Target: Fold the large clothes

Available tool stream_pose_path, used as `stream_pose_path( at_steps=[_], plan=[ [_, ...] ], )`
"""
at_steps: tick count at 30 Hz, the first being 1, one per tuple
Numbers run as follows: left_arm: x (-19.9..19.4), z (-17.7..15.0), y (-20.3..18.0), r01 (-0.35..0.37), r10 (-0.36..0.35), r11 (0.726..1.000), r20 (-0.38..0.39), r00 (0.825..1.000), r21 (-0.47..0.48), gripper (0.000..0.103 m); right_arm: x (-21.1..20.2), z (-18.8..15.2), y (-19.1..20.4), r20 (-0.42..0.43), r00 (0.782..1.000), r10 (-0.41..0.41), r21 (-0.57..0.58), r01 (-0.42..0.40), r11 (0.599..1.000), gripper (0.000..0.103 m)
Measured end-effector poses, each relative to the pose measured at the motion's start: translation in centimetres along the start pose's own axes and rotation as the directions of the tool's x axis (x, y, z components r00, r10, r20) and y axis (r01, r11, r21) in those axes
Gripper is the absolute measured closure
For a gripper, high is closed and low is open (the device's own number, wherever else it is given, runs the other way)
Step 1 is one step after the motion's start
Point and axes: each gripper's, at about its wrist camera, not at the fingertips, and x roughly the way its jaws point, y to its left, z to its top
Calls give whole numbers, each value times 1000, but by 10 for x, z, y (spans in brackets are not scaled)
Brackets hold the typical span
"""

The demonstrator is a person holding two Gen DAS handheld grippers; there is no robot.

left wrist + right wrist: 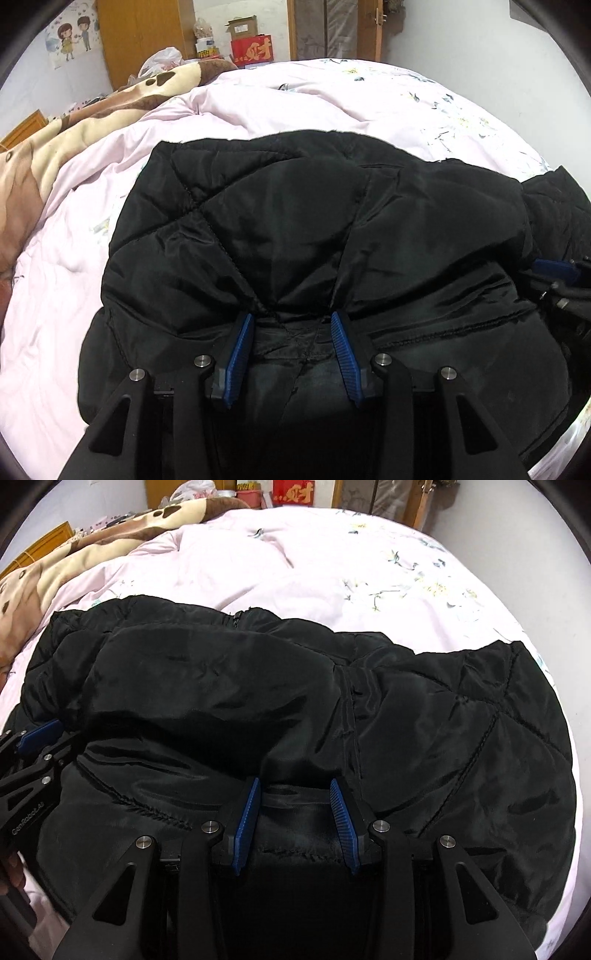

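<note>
We view the black jacket [314, 236] closely from both wrists facing 12 o'clock; both share the bed [258, 107].

A pale pink floral quilt [295, 107] covers the bed. A brown-and-cream blanket [55, 147] lies bunched along its left side. Beyond stand a red box [253, 50], a cardboard carton [242, 26], a plastic bag [162, 61] and a cartoon wall poster [72, 37].

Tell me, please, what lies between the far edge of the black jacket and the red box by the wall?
In both wrist views only the pink quilt spans from the black jacket to the red box.
</note>
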Motion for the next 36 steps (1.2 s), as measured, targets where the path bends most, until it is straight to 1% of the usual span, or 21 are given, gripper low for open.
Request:
stream_pose_path(
  at_steps=[1, 2, 3, 5, 6, 8, 9, 10, 13, 15, 19, 22, 25, 27, 29, 31, 32, 34, 36],
  plan=[
    [-2, 1, 2, 10, -11, 1000, -7, 1000, -5, 58, -11, 1, -7, 17, 999, 38, 30, -39, 999, 63],
    [-3, 3, 5, 20, -20, 1000, -15, 1000, -8, 58, -24, 1, -12, 45, 998, 49, 33, -50, 998, 63],
    [-2, 4, 6, 26, -26, 1000, -17, 1000, -11, 58, -36, -1, -14, 73, 997, 19, 19, -21, 1000, 63],
    [-2, 5, 7, 26, -26, 1000, -21, 999, -11, 58, -62, -14, -19, 144, 986, -81, -28, 86, 996, 63],
    [-2, 5, 6, 23, -23, 1000, -21, 1000, -12, 58, -67, -20, -22, 155, 982, -111, -37, 118, 992, 63],
    [-1, 6, 6, 21, -22, 1000, -21, 1000, -22, 58, -69, -31, -40, 146, 976, -161, -17, 165, 986, 63],
    [0, 6, 6, 23, -23, 999, -20, 1000, -27, 58, -65, -35, -51, 130, 974, -185, 1, 187, 982, 63],
    [0, 6, 5, 23, -23, 999, -18, 1000, -29, 58, -55, -38, -61, 103, 976, -193, 12, 192, 981, 63],
    [1, 4, 2, 17, -18, 1000, -10, 1000, -25, 58, -27, -42, -76, 58, 988, -143, 46, 140, 989, 62],
    [4, 1, 3, 19, -19, 1000, -2, 1000, -26, 58, -10, -44, -76, 33, 989, -144, 60, 142, 988, 62],
    [9, 0, 1, 10, -10, 1000, 1, 1000, -26, 58, 4, -45, -72, 3, 988, -151, 58, 151, 987, 62],
    [10, -4, 2, 19, -19, 999, 1, 1000, -30, 58, 8, -43, -80, -15, 995, -94, 82, 95, 992, 62],
    [8, -6, 1, 10, -10, 1000, -12, 1000, -29, 58, 5, -45, -79, -2, 995, -95, 68, 95, 993, 62],
    [6, -1, 1, -2, 2, 1000, -24, 1000, -5, 58, 2, -46, -78, 7, 995, -103, 83, 102, 991, 62],
    [3, 4, 4, 12, -13, 1000, -32, 999, -17, 58, -5, -45, -78, 17, 995, -98, 93, 96, 991, 61],
    [-3, 7, 6, 31, -30, 1000, -48, 998, 4, 57, -16, -44, -80, 24, 996, -82, 83, 79, 993, 61],
    [-5, 8, 6, 32, -31, 999, -49, 998, 16, 56, -26, -43, -82, 41, 997, -63, 82, 60, 995, 61],
    [-15, 8, 5, 19, -16, 997, -42, 999, 71, 47, -42, -47, -85, 68, 997, -41, 83, 35, 996, 59],
    [-23, 7, 6, 0, 2, 996, -29, 1000, 89, 41, -60, -54, -86, 95, 995, -29, 79, 21, 997, 57]
  ],
)
